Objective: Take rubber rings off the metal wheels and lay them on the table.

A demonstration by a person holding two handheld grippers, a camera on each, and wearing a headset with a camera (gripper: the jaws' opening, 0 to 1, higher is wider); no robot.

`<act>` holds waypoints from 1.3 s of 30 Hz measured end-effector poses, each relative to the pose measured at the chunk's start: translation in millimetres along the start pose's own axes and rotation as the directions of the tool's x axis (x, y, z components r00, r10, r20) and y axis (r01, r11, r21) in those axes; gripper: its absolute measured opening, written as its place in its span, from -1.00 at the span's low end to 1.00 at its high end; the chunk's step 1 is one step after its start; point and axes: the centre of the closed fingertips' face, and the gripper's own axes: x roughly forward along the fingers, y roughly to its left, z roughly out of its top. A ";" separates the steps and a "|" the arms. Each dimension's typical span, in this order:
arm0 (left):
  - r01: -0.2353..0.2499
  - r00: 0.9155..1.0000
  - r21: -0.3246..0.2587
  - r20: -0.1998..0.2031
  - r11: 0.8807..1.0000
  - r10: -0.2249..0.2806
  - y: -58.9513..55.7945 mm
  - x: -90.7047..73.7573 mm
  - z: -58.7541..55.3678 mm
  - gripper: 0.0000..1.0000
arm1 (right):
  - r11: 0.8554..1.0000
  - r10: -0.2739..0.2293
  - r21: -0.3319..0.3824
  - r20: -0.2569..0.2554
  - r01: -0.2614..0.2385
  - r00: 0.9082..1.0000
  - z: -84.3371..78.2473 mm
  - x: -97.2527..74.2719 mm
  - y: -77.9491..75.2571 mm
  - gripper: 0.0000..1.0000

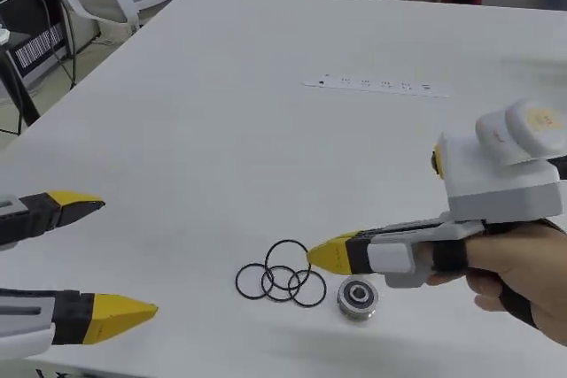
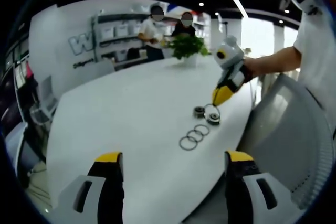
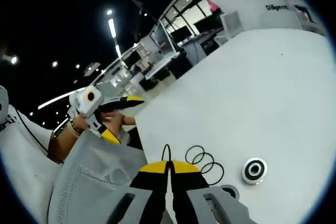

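Plainly, the right gripper, held in a person's hand, has its yellow wedge tips pressed together on a thin black rubber ring. In the right gripper view, this ring stands up from between them. Just beside that pinch lies the metal wheel, a small silver disc with a dark hub, flat on the smooth white table. Next to the wheel, toward the left gripper, three more round black rings lie flat in an overlapping chain. A second wheel sits close by the first in the left gripper view. Well apart from the wheel, past the rings, the left gripper hovers with its yellow-tipped jaws spread wide, holding nothing. Farther up the table from the wheel lies a long white power strip.
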 end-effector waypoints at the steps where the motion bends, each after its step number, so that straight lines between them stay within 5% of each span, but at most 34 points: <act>1: -0.001 1.000 0.000 -0.001 1.000 0.001 0.0 -0.2 -0.1 0.60 | 1.000 0.001 0.004 -0.003 -0.001 1.000 -1.1 1.4 -0.4 -1.00; 23: -0.003 1.000 -0.013 -0.004 1.000 0.003 -2.0 -0.5 1.3 0.60 | 0.999 -0.053 -0.021 -0.188 0.050 0.981 -52.7 32.1 -21.0 -1.00; 39: 0.013 1.000 -0.016 -0.017 1.000 -0.013 -4.1 2.9 -3.7 0.62 | 0.993 -0.117 -0.038 -0.194 0.112 0.974 -60.2 37.1 -35.4 -0.99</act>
